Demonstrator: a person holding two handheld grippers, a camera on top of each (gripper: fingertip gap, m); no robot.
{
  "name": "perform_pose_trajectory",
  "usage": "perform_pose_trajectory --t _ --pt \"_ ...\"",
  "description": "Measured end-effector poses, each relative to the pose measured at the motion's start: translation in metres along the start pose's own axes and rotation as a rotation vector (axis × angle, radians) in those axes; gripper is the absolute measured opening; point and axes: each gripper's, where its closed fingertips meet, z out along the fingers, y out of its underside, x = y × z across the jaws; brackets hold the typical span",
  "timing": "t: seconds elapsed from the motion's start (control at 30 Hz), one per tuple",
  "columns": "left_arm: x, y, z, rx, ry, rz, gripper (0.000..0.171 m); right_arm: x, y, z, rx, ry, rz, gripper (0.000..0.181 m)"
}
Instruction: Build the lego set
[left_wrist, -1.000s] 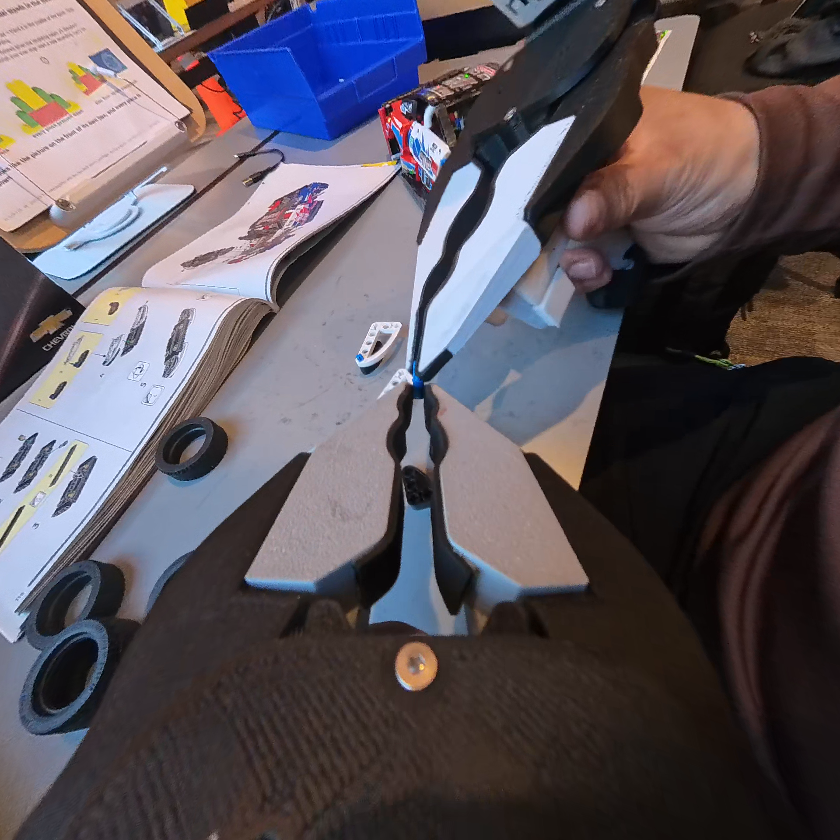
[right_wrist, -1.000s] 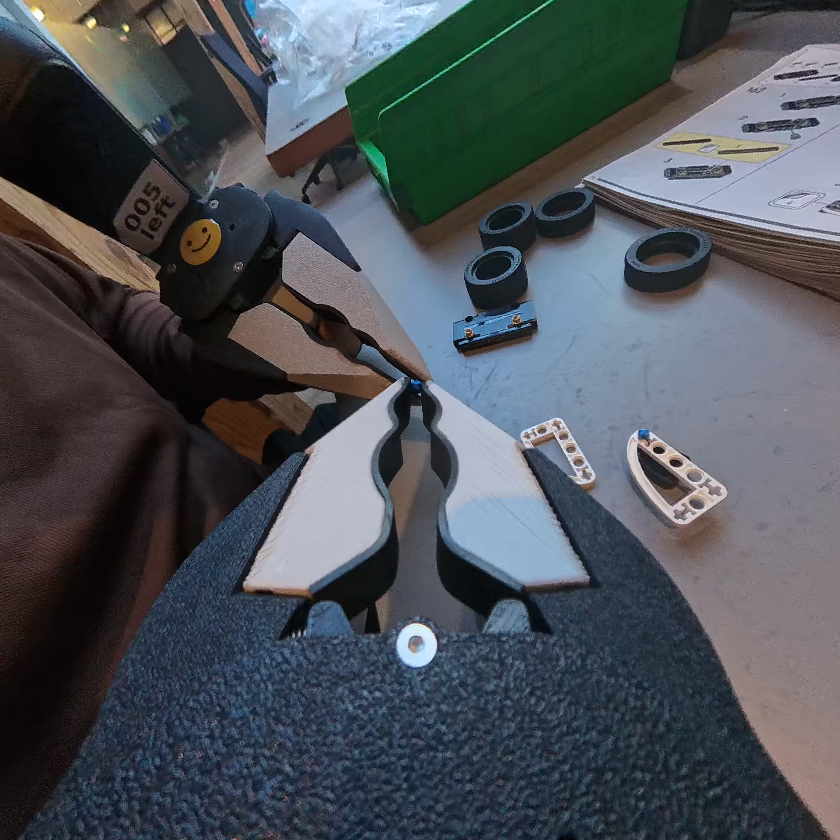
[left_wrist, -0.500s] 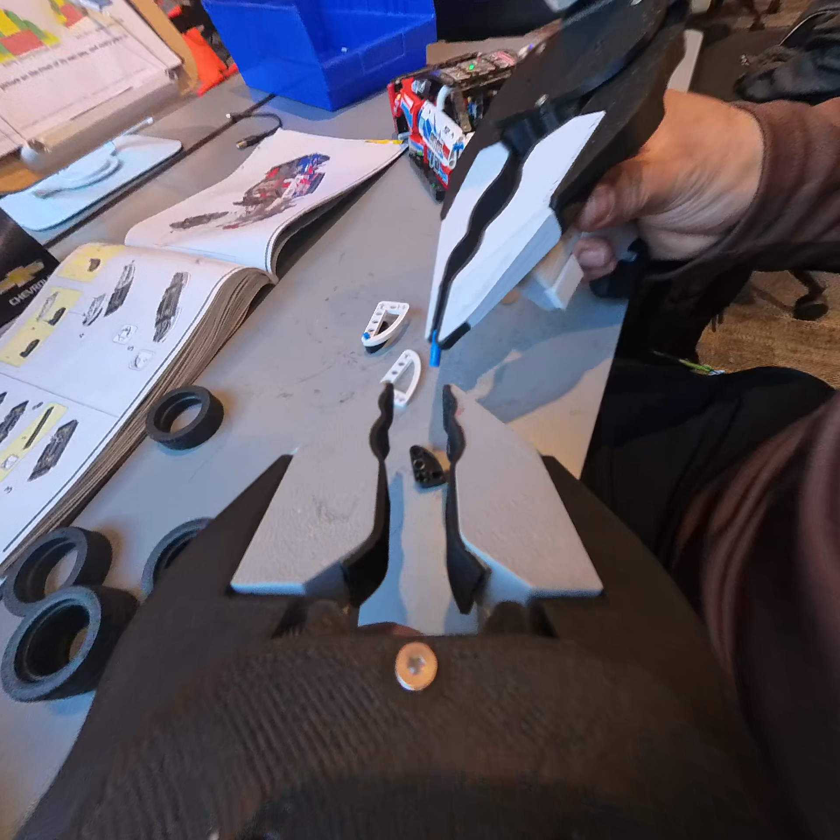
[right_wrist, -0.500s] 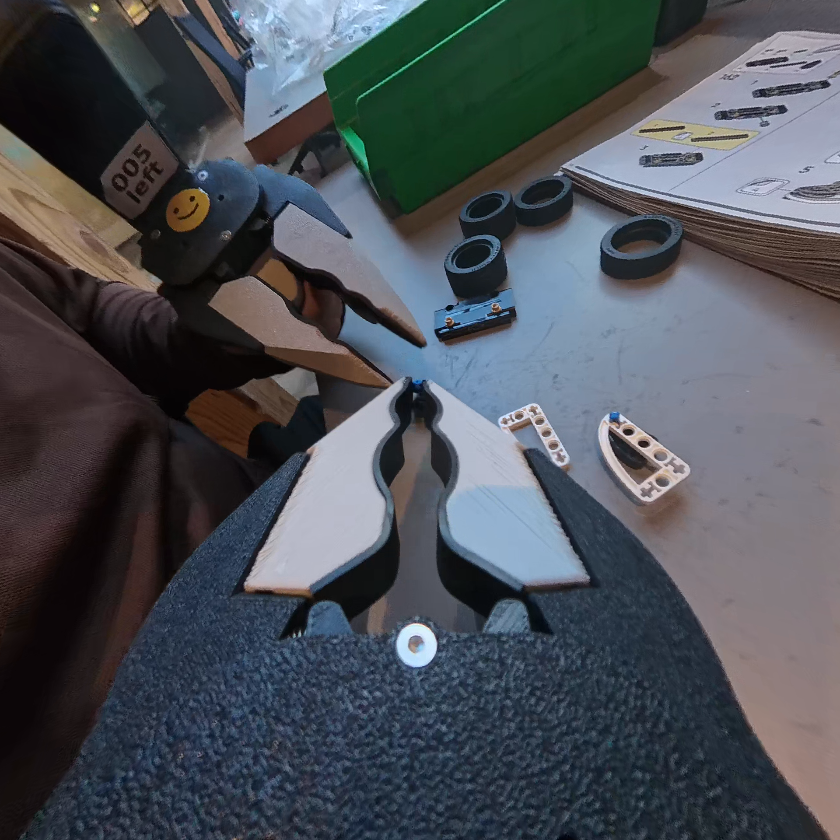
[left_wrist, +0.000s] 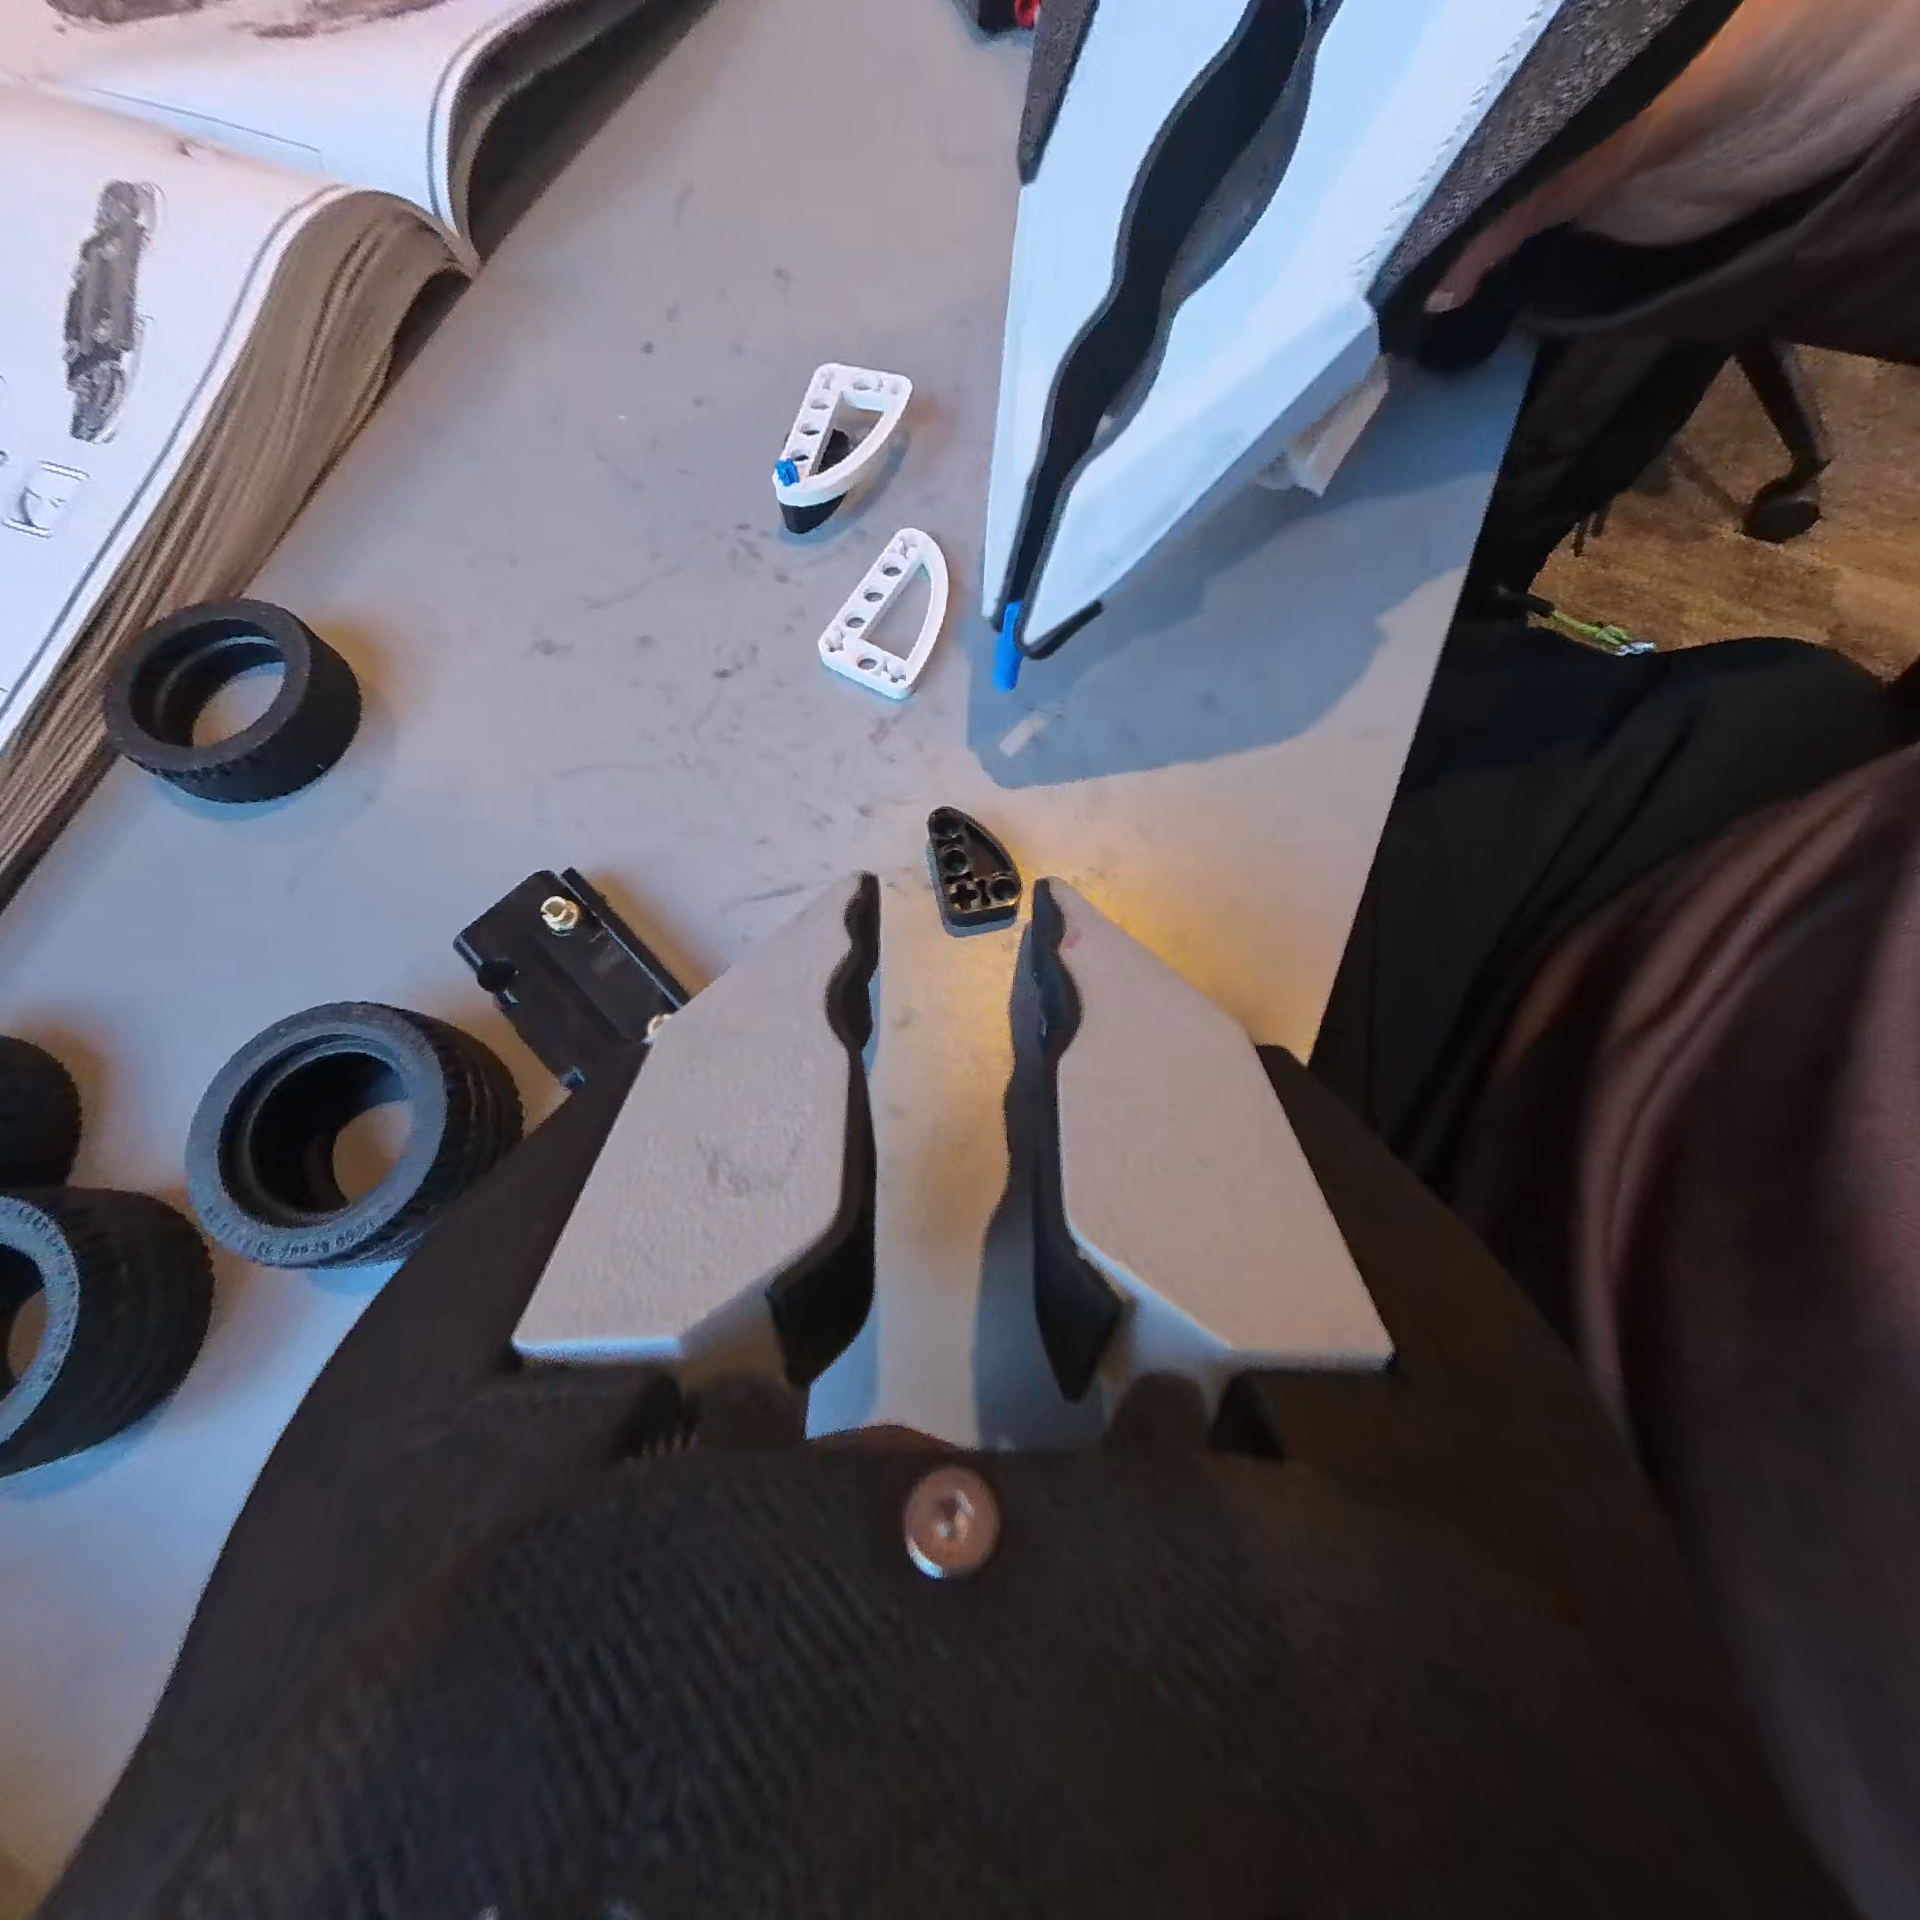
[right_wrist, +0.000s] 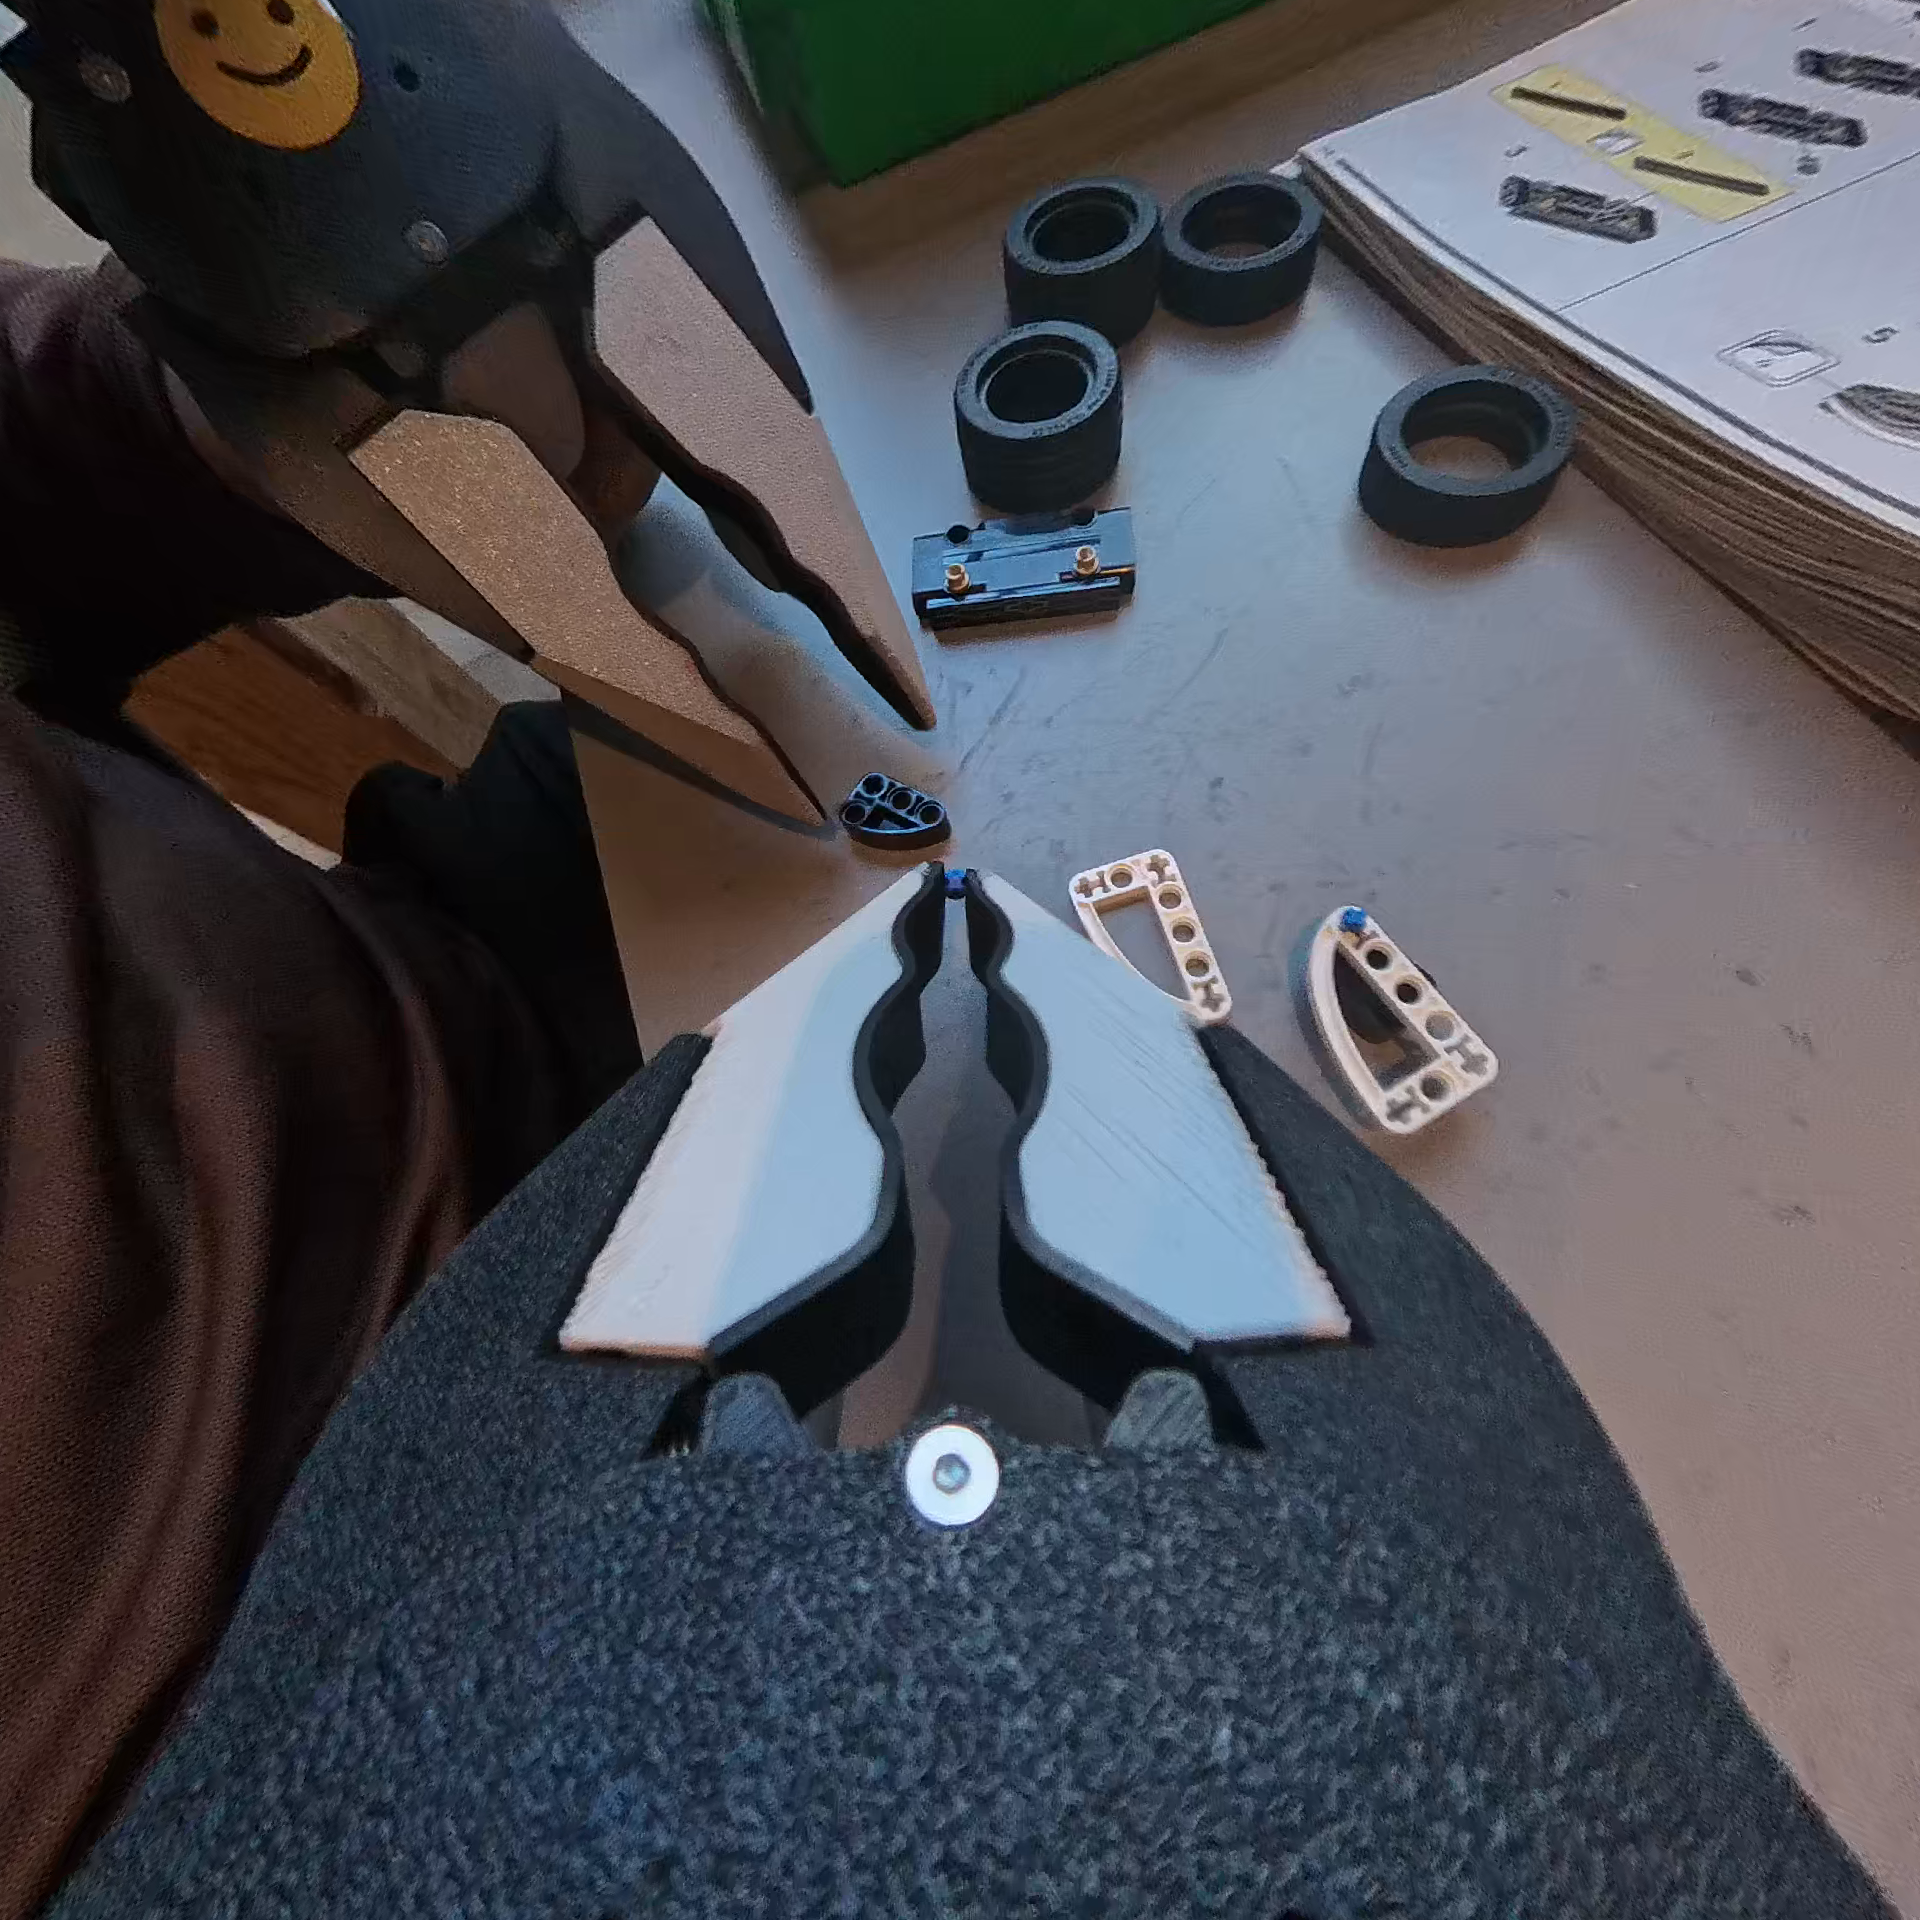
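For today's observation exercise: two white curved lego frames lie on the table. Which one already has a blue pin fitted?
The white frame farther from the right gripper, beside the plain one: this frame carries a blue pin at its narrow end and a black piece underneath.

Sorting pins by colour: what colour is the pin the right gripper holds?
Blue. The pin shows best in the left wrist view, at the right gripper tip.

Workshop bench: grey table (left_wrist: 644, 260), green bin (right_wrist: 935, 62)
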Motion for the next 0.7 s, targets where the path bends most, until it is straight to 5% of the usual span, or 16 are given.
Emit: perform_pose_trajectory --t 0.7 --pt "0.003 0.002 0.013 -0.056 0.048 -0.021 0.015 -0.004 -0.003 0.024 -0.152 -0.023 -0.127 0.003"
